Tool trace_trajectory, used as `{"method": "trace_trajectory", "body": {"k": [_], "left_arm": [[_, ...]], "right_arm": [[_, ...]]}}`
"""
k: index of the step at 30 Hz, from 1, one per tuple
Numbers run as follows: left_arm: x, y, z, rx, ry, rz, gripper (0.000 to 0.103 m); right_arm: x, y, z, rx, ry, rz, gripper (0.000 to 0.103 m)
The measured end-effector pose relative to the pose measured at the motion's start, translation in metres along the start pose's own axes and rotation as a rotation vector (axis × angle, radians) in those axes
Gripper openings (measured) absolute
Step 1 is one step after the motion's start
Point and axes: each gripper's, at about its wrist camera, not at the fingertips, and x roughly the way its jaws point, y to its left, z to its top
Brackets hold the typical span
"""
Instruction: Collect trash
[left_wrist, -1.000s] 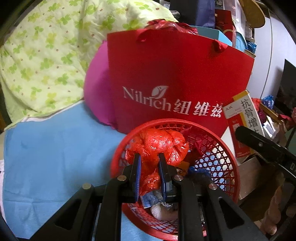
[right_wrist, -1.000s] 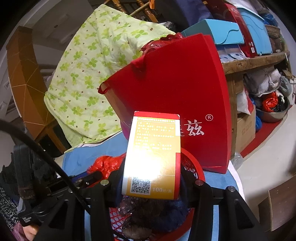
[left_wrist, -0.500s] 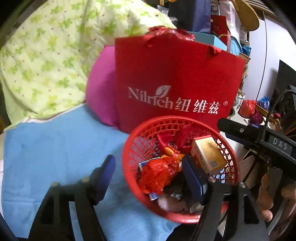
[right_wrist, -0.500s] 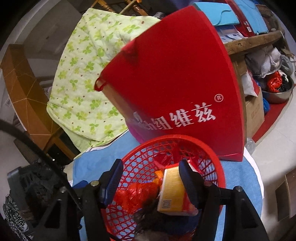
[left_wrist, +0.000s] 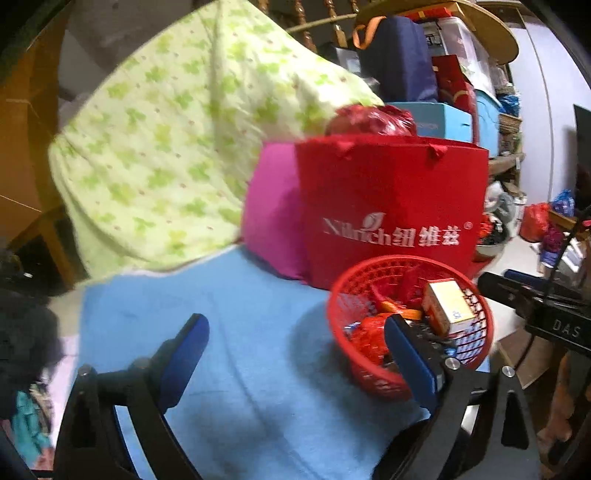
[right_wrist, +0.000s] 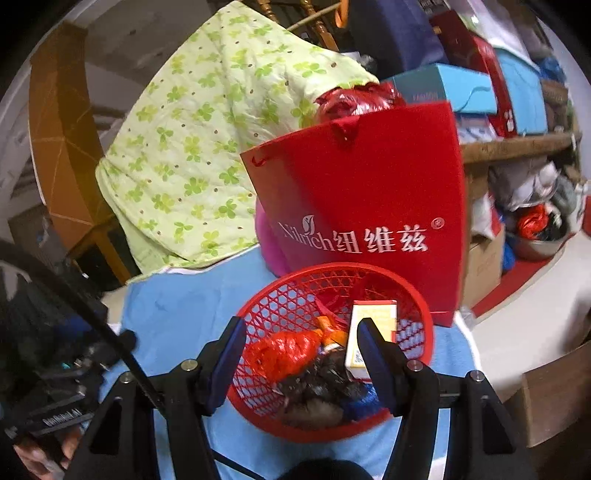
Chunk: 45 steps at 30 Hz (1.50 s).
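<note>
A red mesh basket (left_wrist: 343, 295) (right_wrist: 280, 295) stands on the blue cloth (left_wrist: 221, 314). In it lie a crumpled red plastic bag (left_wrist: 369, 332) (right_wrist: 284, 350), a yellow and white medicine box (left_wrist: 447, 306) (right_wrist: 373, 321), and dark scraps (right_wrist: 321, 376). My left gripper (left_wrist: 295, 343) is open and empty, left of the basket and above the cloth. My right gripper (right_wrist: 299, 350) is open and empty, above the basket's near side.
A red Nilrich paper bag (left_wrist: 391, 203) (right_wrist: 362, 214) stands behind the basket, with a magenta cushion (left_wrist: 273, 210) beside it. A green floral quilt (left_wrist: 184, 155) lies at the back left. Boxes and clutter fill the right side. A cardboard box (right_wrist: 554, 402) sits at the lower right.
My left gripper let go of the red plastic bag into the basket, opened, and drew back to the left. My right gripper dropped the medicine box into the basket and pulled back.
</note>
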Motion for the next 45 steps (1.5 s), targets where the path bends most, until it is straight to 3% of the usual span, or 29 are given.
{"method": "trace_trajectory", "body": {"k": [5, 21, 35, 45], "left_arm": [[-0.030, 0.010, 0.000, 0.010, -0.032, 0.084, 0.097], [-0.105, 0.029, -0.008, -0.054, -0.042, 0.182, 0.097], [-0.134, 0.014, -0.015, -0.047, -0.028, 0.186, 0.098], [-0.141, 0.015, -0.021, -0.075, -0.024, 0.191, 0.098]], "right_arm": [[-0.026, 0.011, 0.001, -0.023, -0.003, -0.019, 0.067], [-0.120, 0.050, -0.011, -0.148, -0.057, -0.029, 0.073], [-0.130, 0.047, -0.026, -0.142, -0.025, -0.031, 0.073], [-0.131, 0.046, -0.028, -0.169, -0.066, -0.122, 0.073]]}}
